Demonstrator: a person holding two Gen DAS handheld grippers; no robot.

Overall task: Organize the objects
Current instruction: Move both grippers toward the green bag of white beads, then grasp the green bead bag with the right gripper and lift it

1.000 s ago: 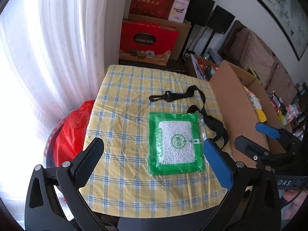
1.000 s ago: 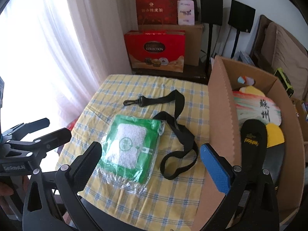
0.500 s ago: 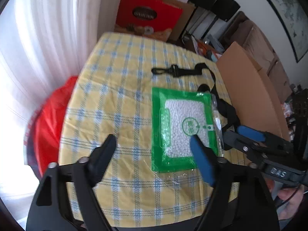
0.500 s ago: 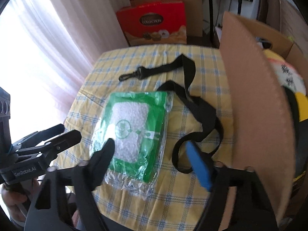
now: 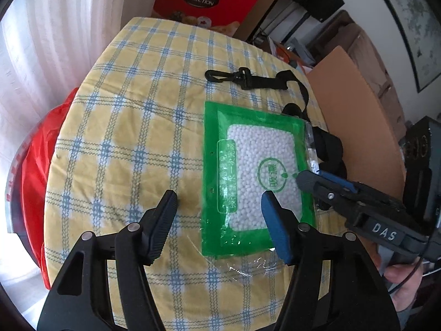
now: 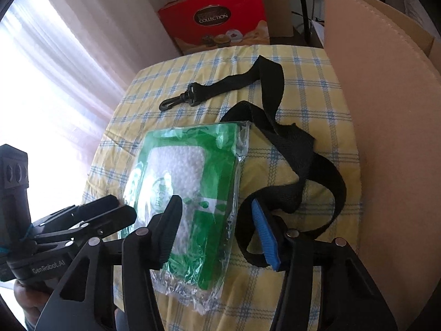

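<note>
A green packet of white beads in clear wrap (image 5: pixel 256 171) lies on the yellow checked table (image 5: pixel 137 127); it also shows in the right wrist view (image 6: pixel 187 193). A black strap with a clip (image 5: pixel 242 78) lies beyond it and loops at its right side (image 6: pixel 278 143). My left gripper (image 5: pixel 217 204) is open, low over the packet's near left edge. My right gripper (image 6: pixel 215 209) is open, low over the packet's near right edge, and shows from the side in the left wrist view (image 5: pixel 325 182).
A tall cardboard box (image 6: pixel 386 115) stands against the table's right side. A red gift box (image 6: pixel 217 22) sits on the floor behind the table. A red bag (image 5: pixel 33 165) lies left of the table by the white curtain (image 5: pixel 55 27).
Both grippers have dropped and moved forward toward the green packet, one to each side of its near end. The packet and strap have not moved.
</note>
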